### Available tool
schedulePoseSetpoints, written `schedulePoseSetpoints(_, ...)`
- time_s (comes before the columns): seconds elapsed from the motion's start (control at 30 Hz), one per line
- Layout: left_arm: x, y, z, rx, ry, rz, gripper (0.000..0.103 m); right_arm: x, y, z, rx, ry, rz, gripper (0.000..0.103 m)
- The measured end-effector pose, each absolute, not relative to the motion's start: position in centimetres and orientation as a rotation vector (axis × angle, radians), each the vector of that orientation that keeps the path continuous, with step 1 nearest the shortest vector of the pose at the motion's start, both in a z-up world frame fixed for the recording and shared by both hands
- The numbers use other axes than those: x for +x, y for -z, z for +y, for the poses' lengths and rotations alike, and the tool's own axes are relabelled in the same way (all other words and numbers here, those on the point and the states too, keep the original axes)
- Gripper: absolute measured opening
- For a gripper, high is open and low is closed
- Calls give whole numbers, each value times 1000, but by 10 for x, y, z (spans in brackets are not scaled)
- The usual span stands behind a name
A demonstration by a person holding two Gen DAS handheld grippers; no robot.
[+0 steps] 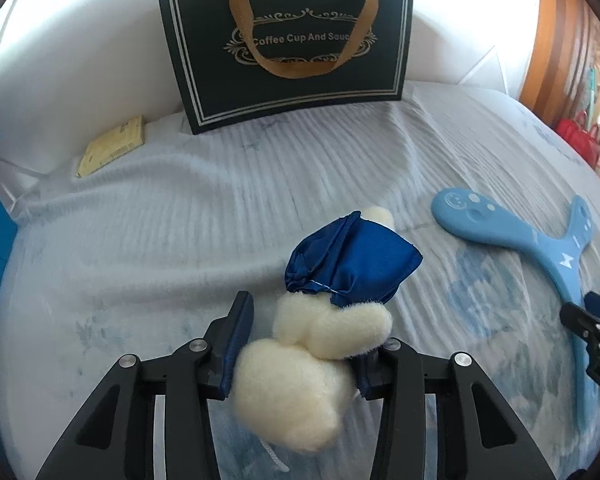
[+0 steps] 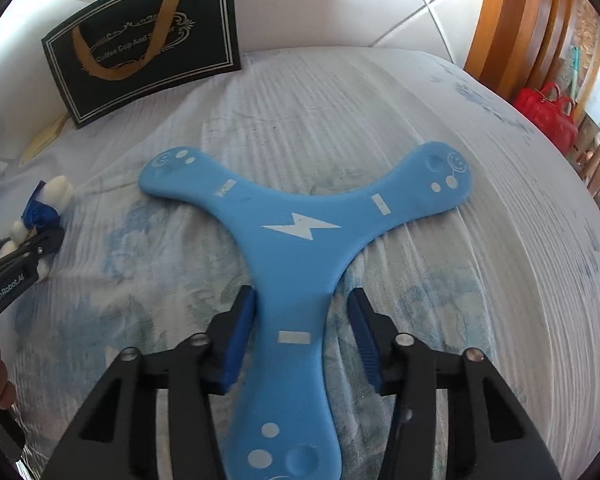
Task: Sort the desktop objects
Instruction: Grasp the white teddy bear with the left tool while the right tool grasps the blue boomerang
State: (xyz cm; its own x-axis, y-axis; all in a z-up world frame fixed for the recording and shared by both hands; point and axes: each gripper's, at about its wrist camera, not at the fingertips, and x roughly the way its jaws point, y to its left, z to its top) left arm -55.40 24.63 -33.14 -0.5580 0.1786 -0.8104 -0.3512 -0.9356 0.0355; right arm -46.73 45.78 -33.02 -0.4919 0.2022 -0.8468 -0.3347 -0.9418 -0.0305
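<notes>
- The left gripper (image 1: pixel 300 344) is clenched on a cream plush toy (image 1: pixel 300 376) with a blue satin cap (image 1: pixel 352 264); both blue pads press into its fluffy body, low in the left wrist view.
- The right gripper (image 2: pixel 302 332) straddles one arm of a blue three-armed boomerang (image 2: pixel 300 232). Its left pad touches the arm's edge, the right pad stands apart from it (so it is not gripping).
- The boomerang lies flat on the pale ribbed bedcover (image 1: pixel 180 220), just right of the toy, with bare cloth between them.
- A dark paper bag (image 1: pixel 288 52) with gold ribbon handles stands upright at the far edge against a white padded headboard (image 1: pixel 80 40); what it holds cannot be seen.
- A thin tan booklet (image 1: pixel 112 146) lies left of the bag.
- Open bedcover stretches between the toy and the bag.
- At the far right are a wooden frame (image 2: pixel 516 24) and a red handbag (image 2: pixel 548 110).
</notes>
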Motion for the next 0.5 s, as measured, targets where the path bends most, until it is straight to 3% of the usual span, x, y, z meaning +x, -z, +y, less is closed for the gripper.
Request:
schedulePoseSetpoints(0.2,-548,331,249,-1278,-2534,338,54,-453,327,471,-1348,-2490,383,49)
schedulePoseSetpoints(0.27,-551,331,248,-1282,-2535,351,63,-450,326,475,-1354,-2491,432,64)
schedulePoseSetpoints(0.33,-553,328,248,-1271,-2544,364,64,-446,324,478,-1351,-2476,455,80)
schedulePoseSetpoints(0.37,-555,327,248,-1265,-2547,370,65,-444,324,479,-1348,-2472,458,80)
schedulePoseSetpoints(0.43,-559,327,250,-1267,-2540,384,77,-444,325,480,-1361,-2469,477,81)
schedulePoseSetpoints(0.5,-561,330,252,-1281,-2532,385,78,-447,326,477,-1379,-2469,460,81)
